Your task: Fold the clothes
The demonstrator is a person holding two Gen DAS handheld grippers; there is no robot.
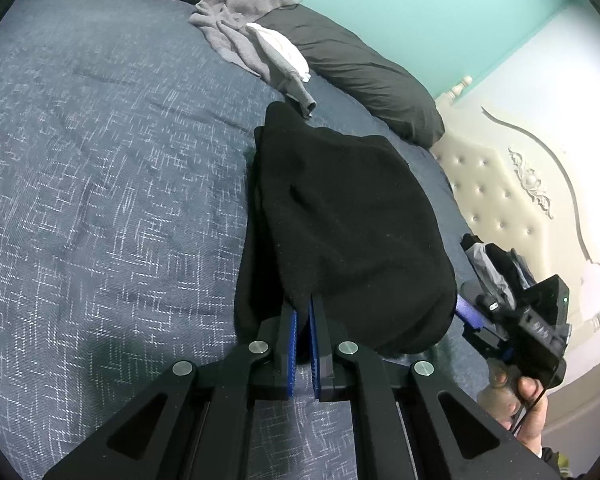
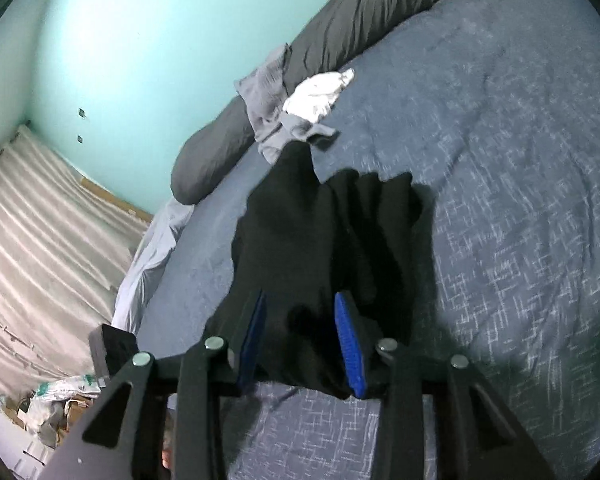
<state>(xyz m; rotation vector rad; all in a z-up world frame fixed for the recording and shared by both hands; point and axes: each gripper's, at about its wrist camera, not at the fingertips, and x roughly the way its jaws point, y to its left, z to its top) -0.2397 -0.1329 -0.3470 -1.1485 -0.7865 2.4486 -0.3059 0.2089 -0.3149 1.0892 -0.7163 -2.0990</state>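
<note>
Blue-grey bedding (image 1: 100, 160) fills both views under a teal wall (image 1: 420, 8). We hold the black garment (image 1: 340, 220) at frame centre: our left gripper (image 1: 303, 312) is clamped on its near edge, while our right gripper (image 2: 300, 320) stands with jaws apart, cloth lying loose between them. Grey and white clothes (image 1: 252, 36) sit upper centre by dark pillows (image 1: 360, 64).

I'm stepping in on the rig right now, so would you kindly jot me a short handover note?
Left gripper: shut on the near edge of the black garment.
Right gripper: open, pads clear of the cloth that lies between them.
The garment lies on the blue bedspread, one layer doubled over.
Left to do: finish this fold, then the grey clothes and the white piece by the pillows.
</note>
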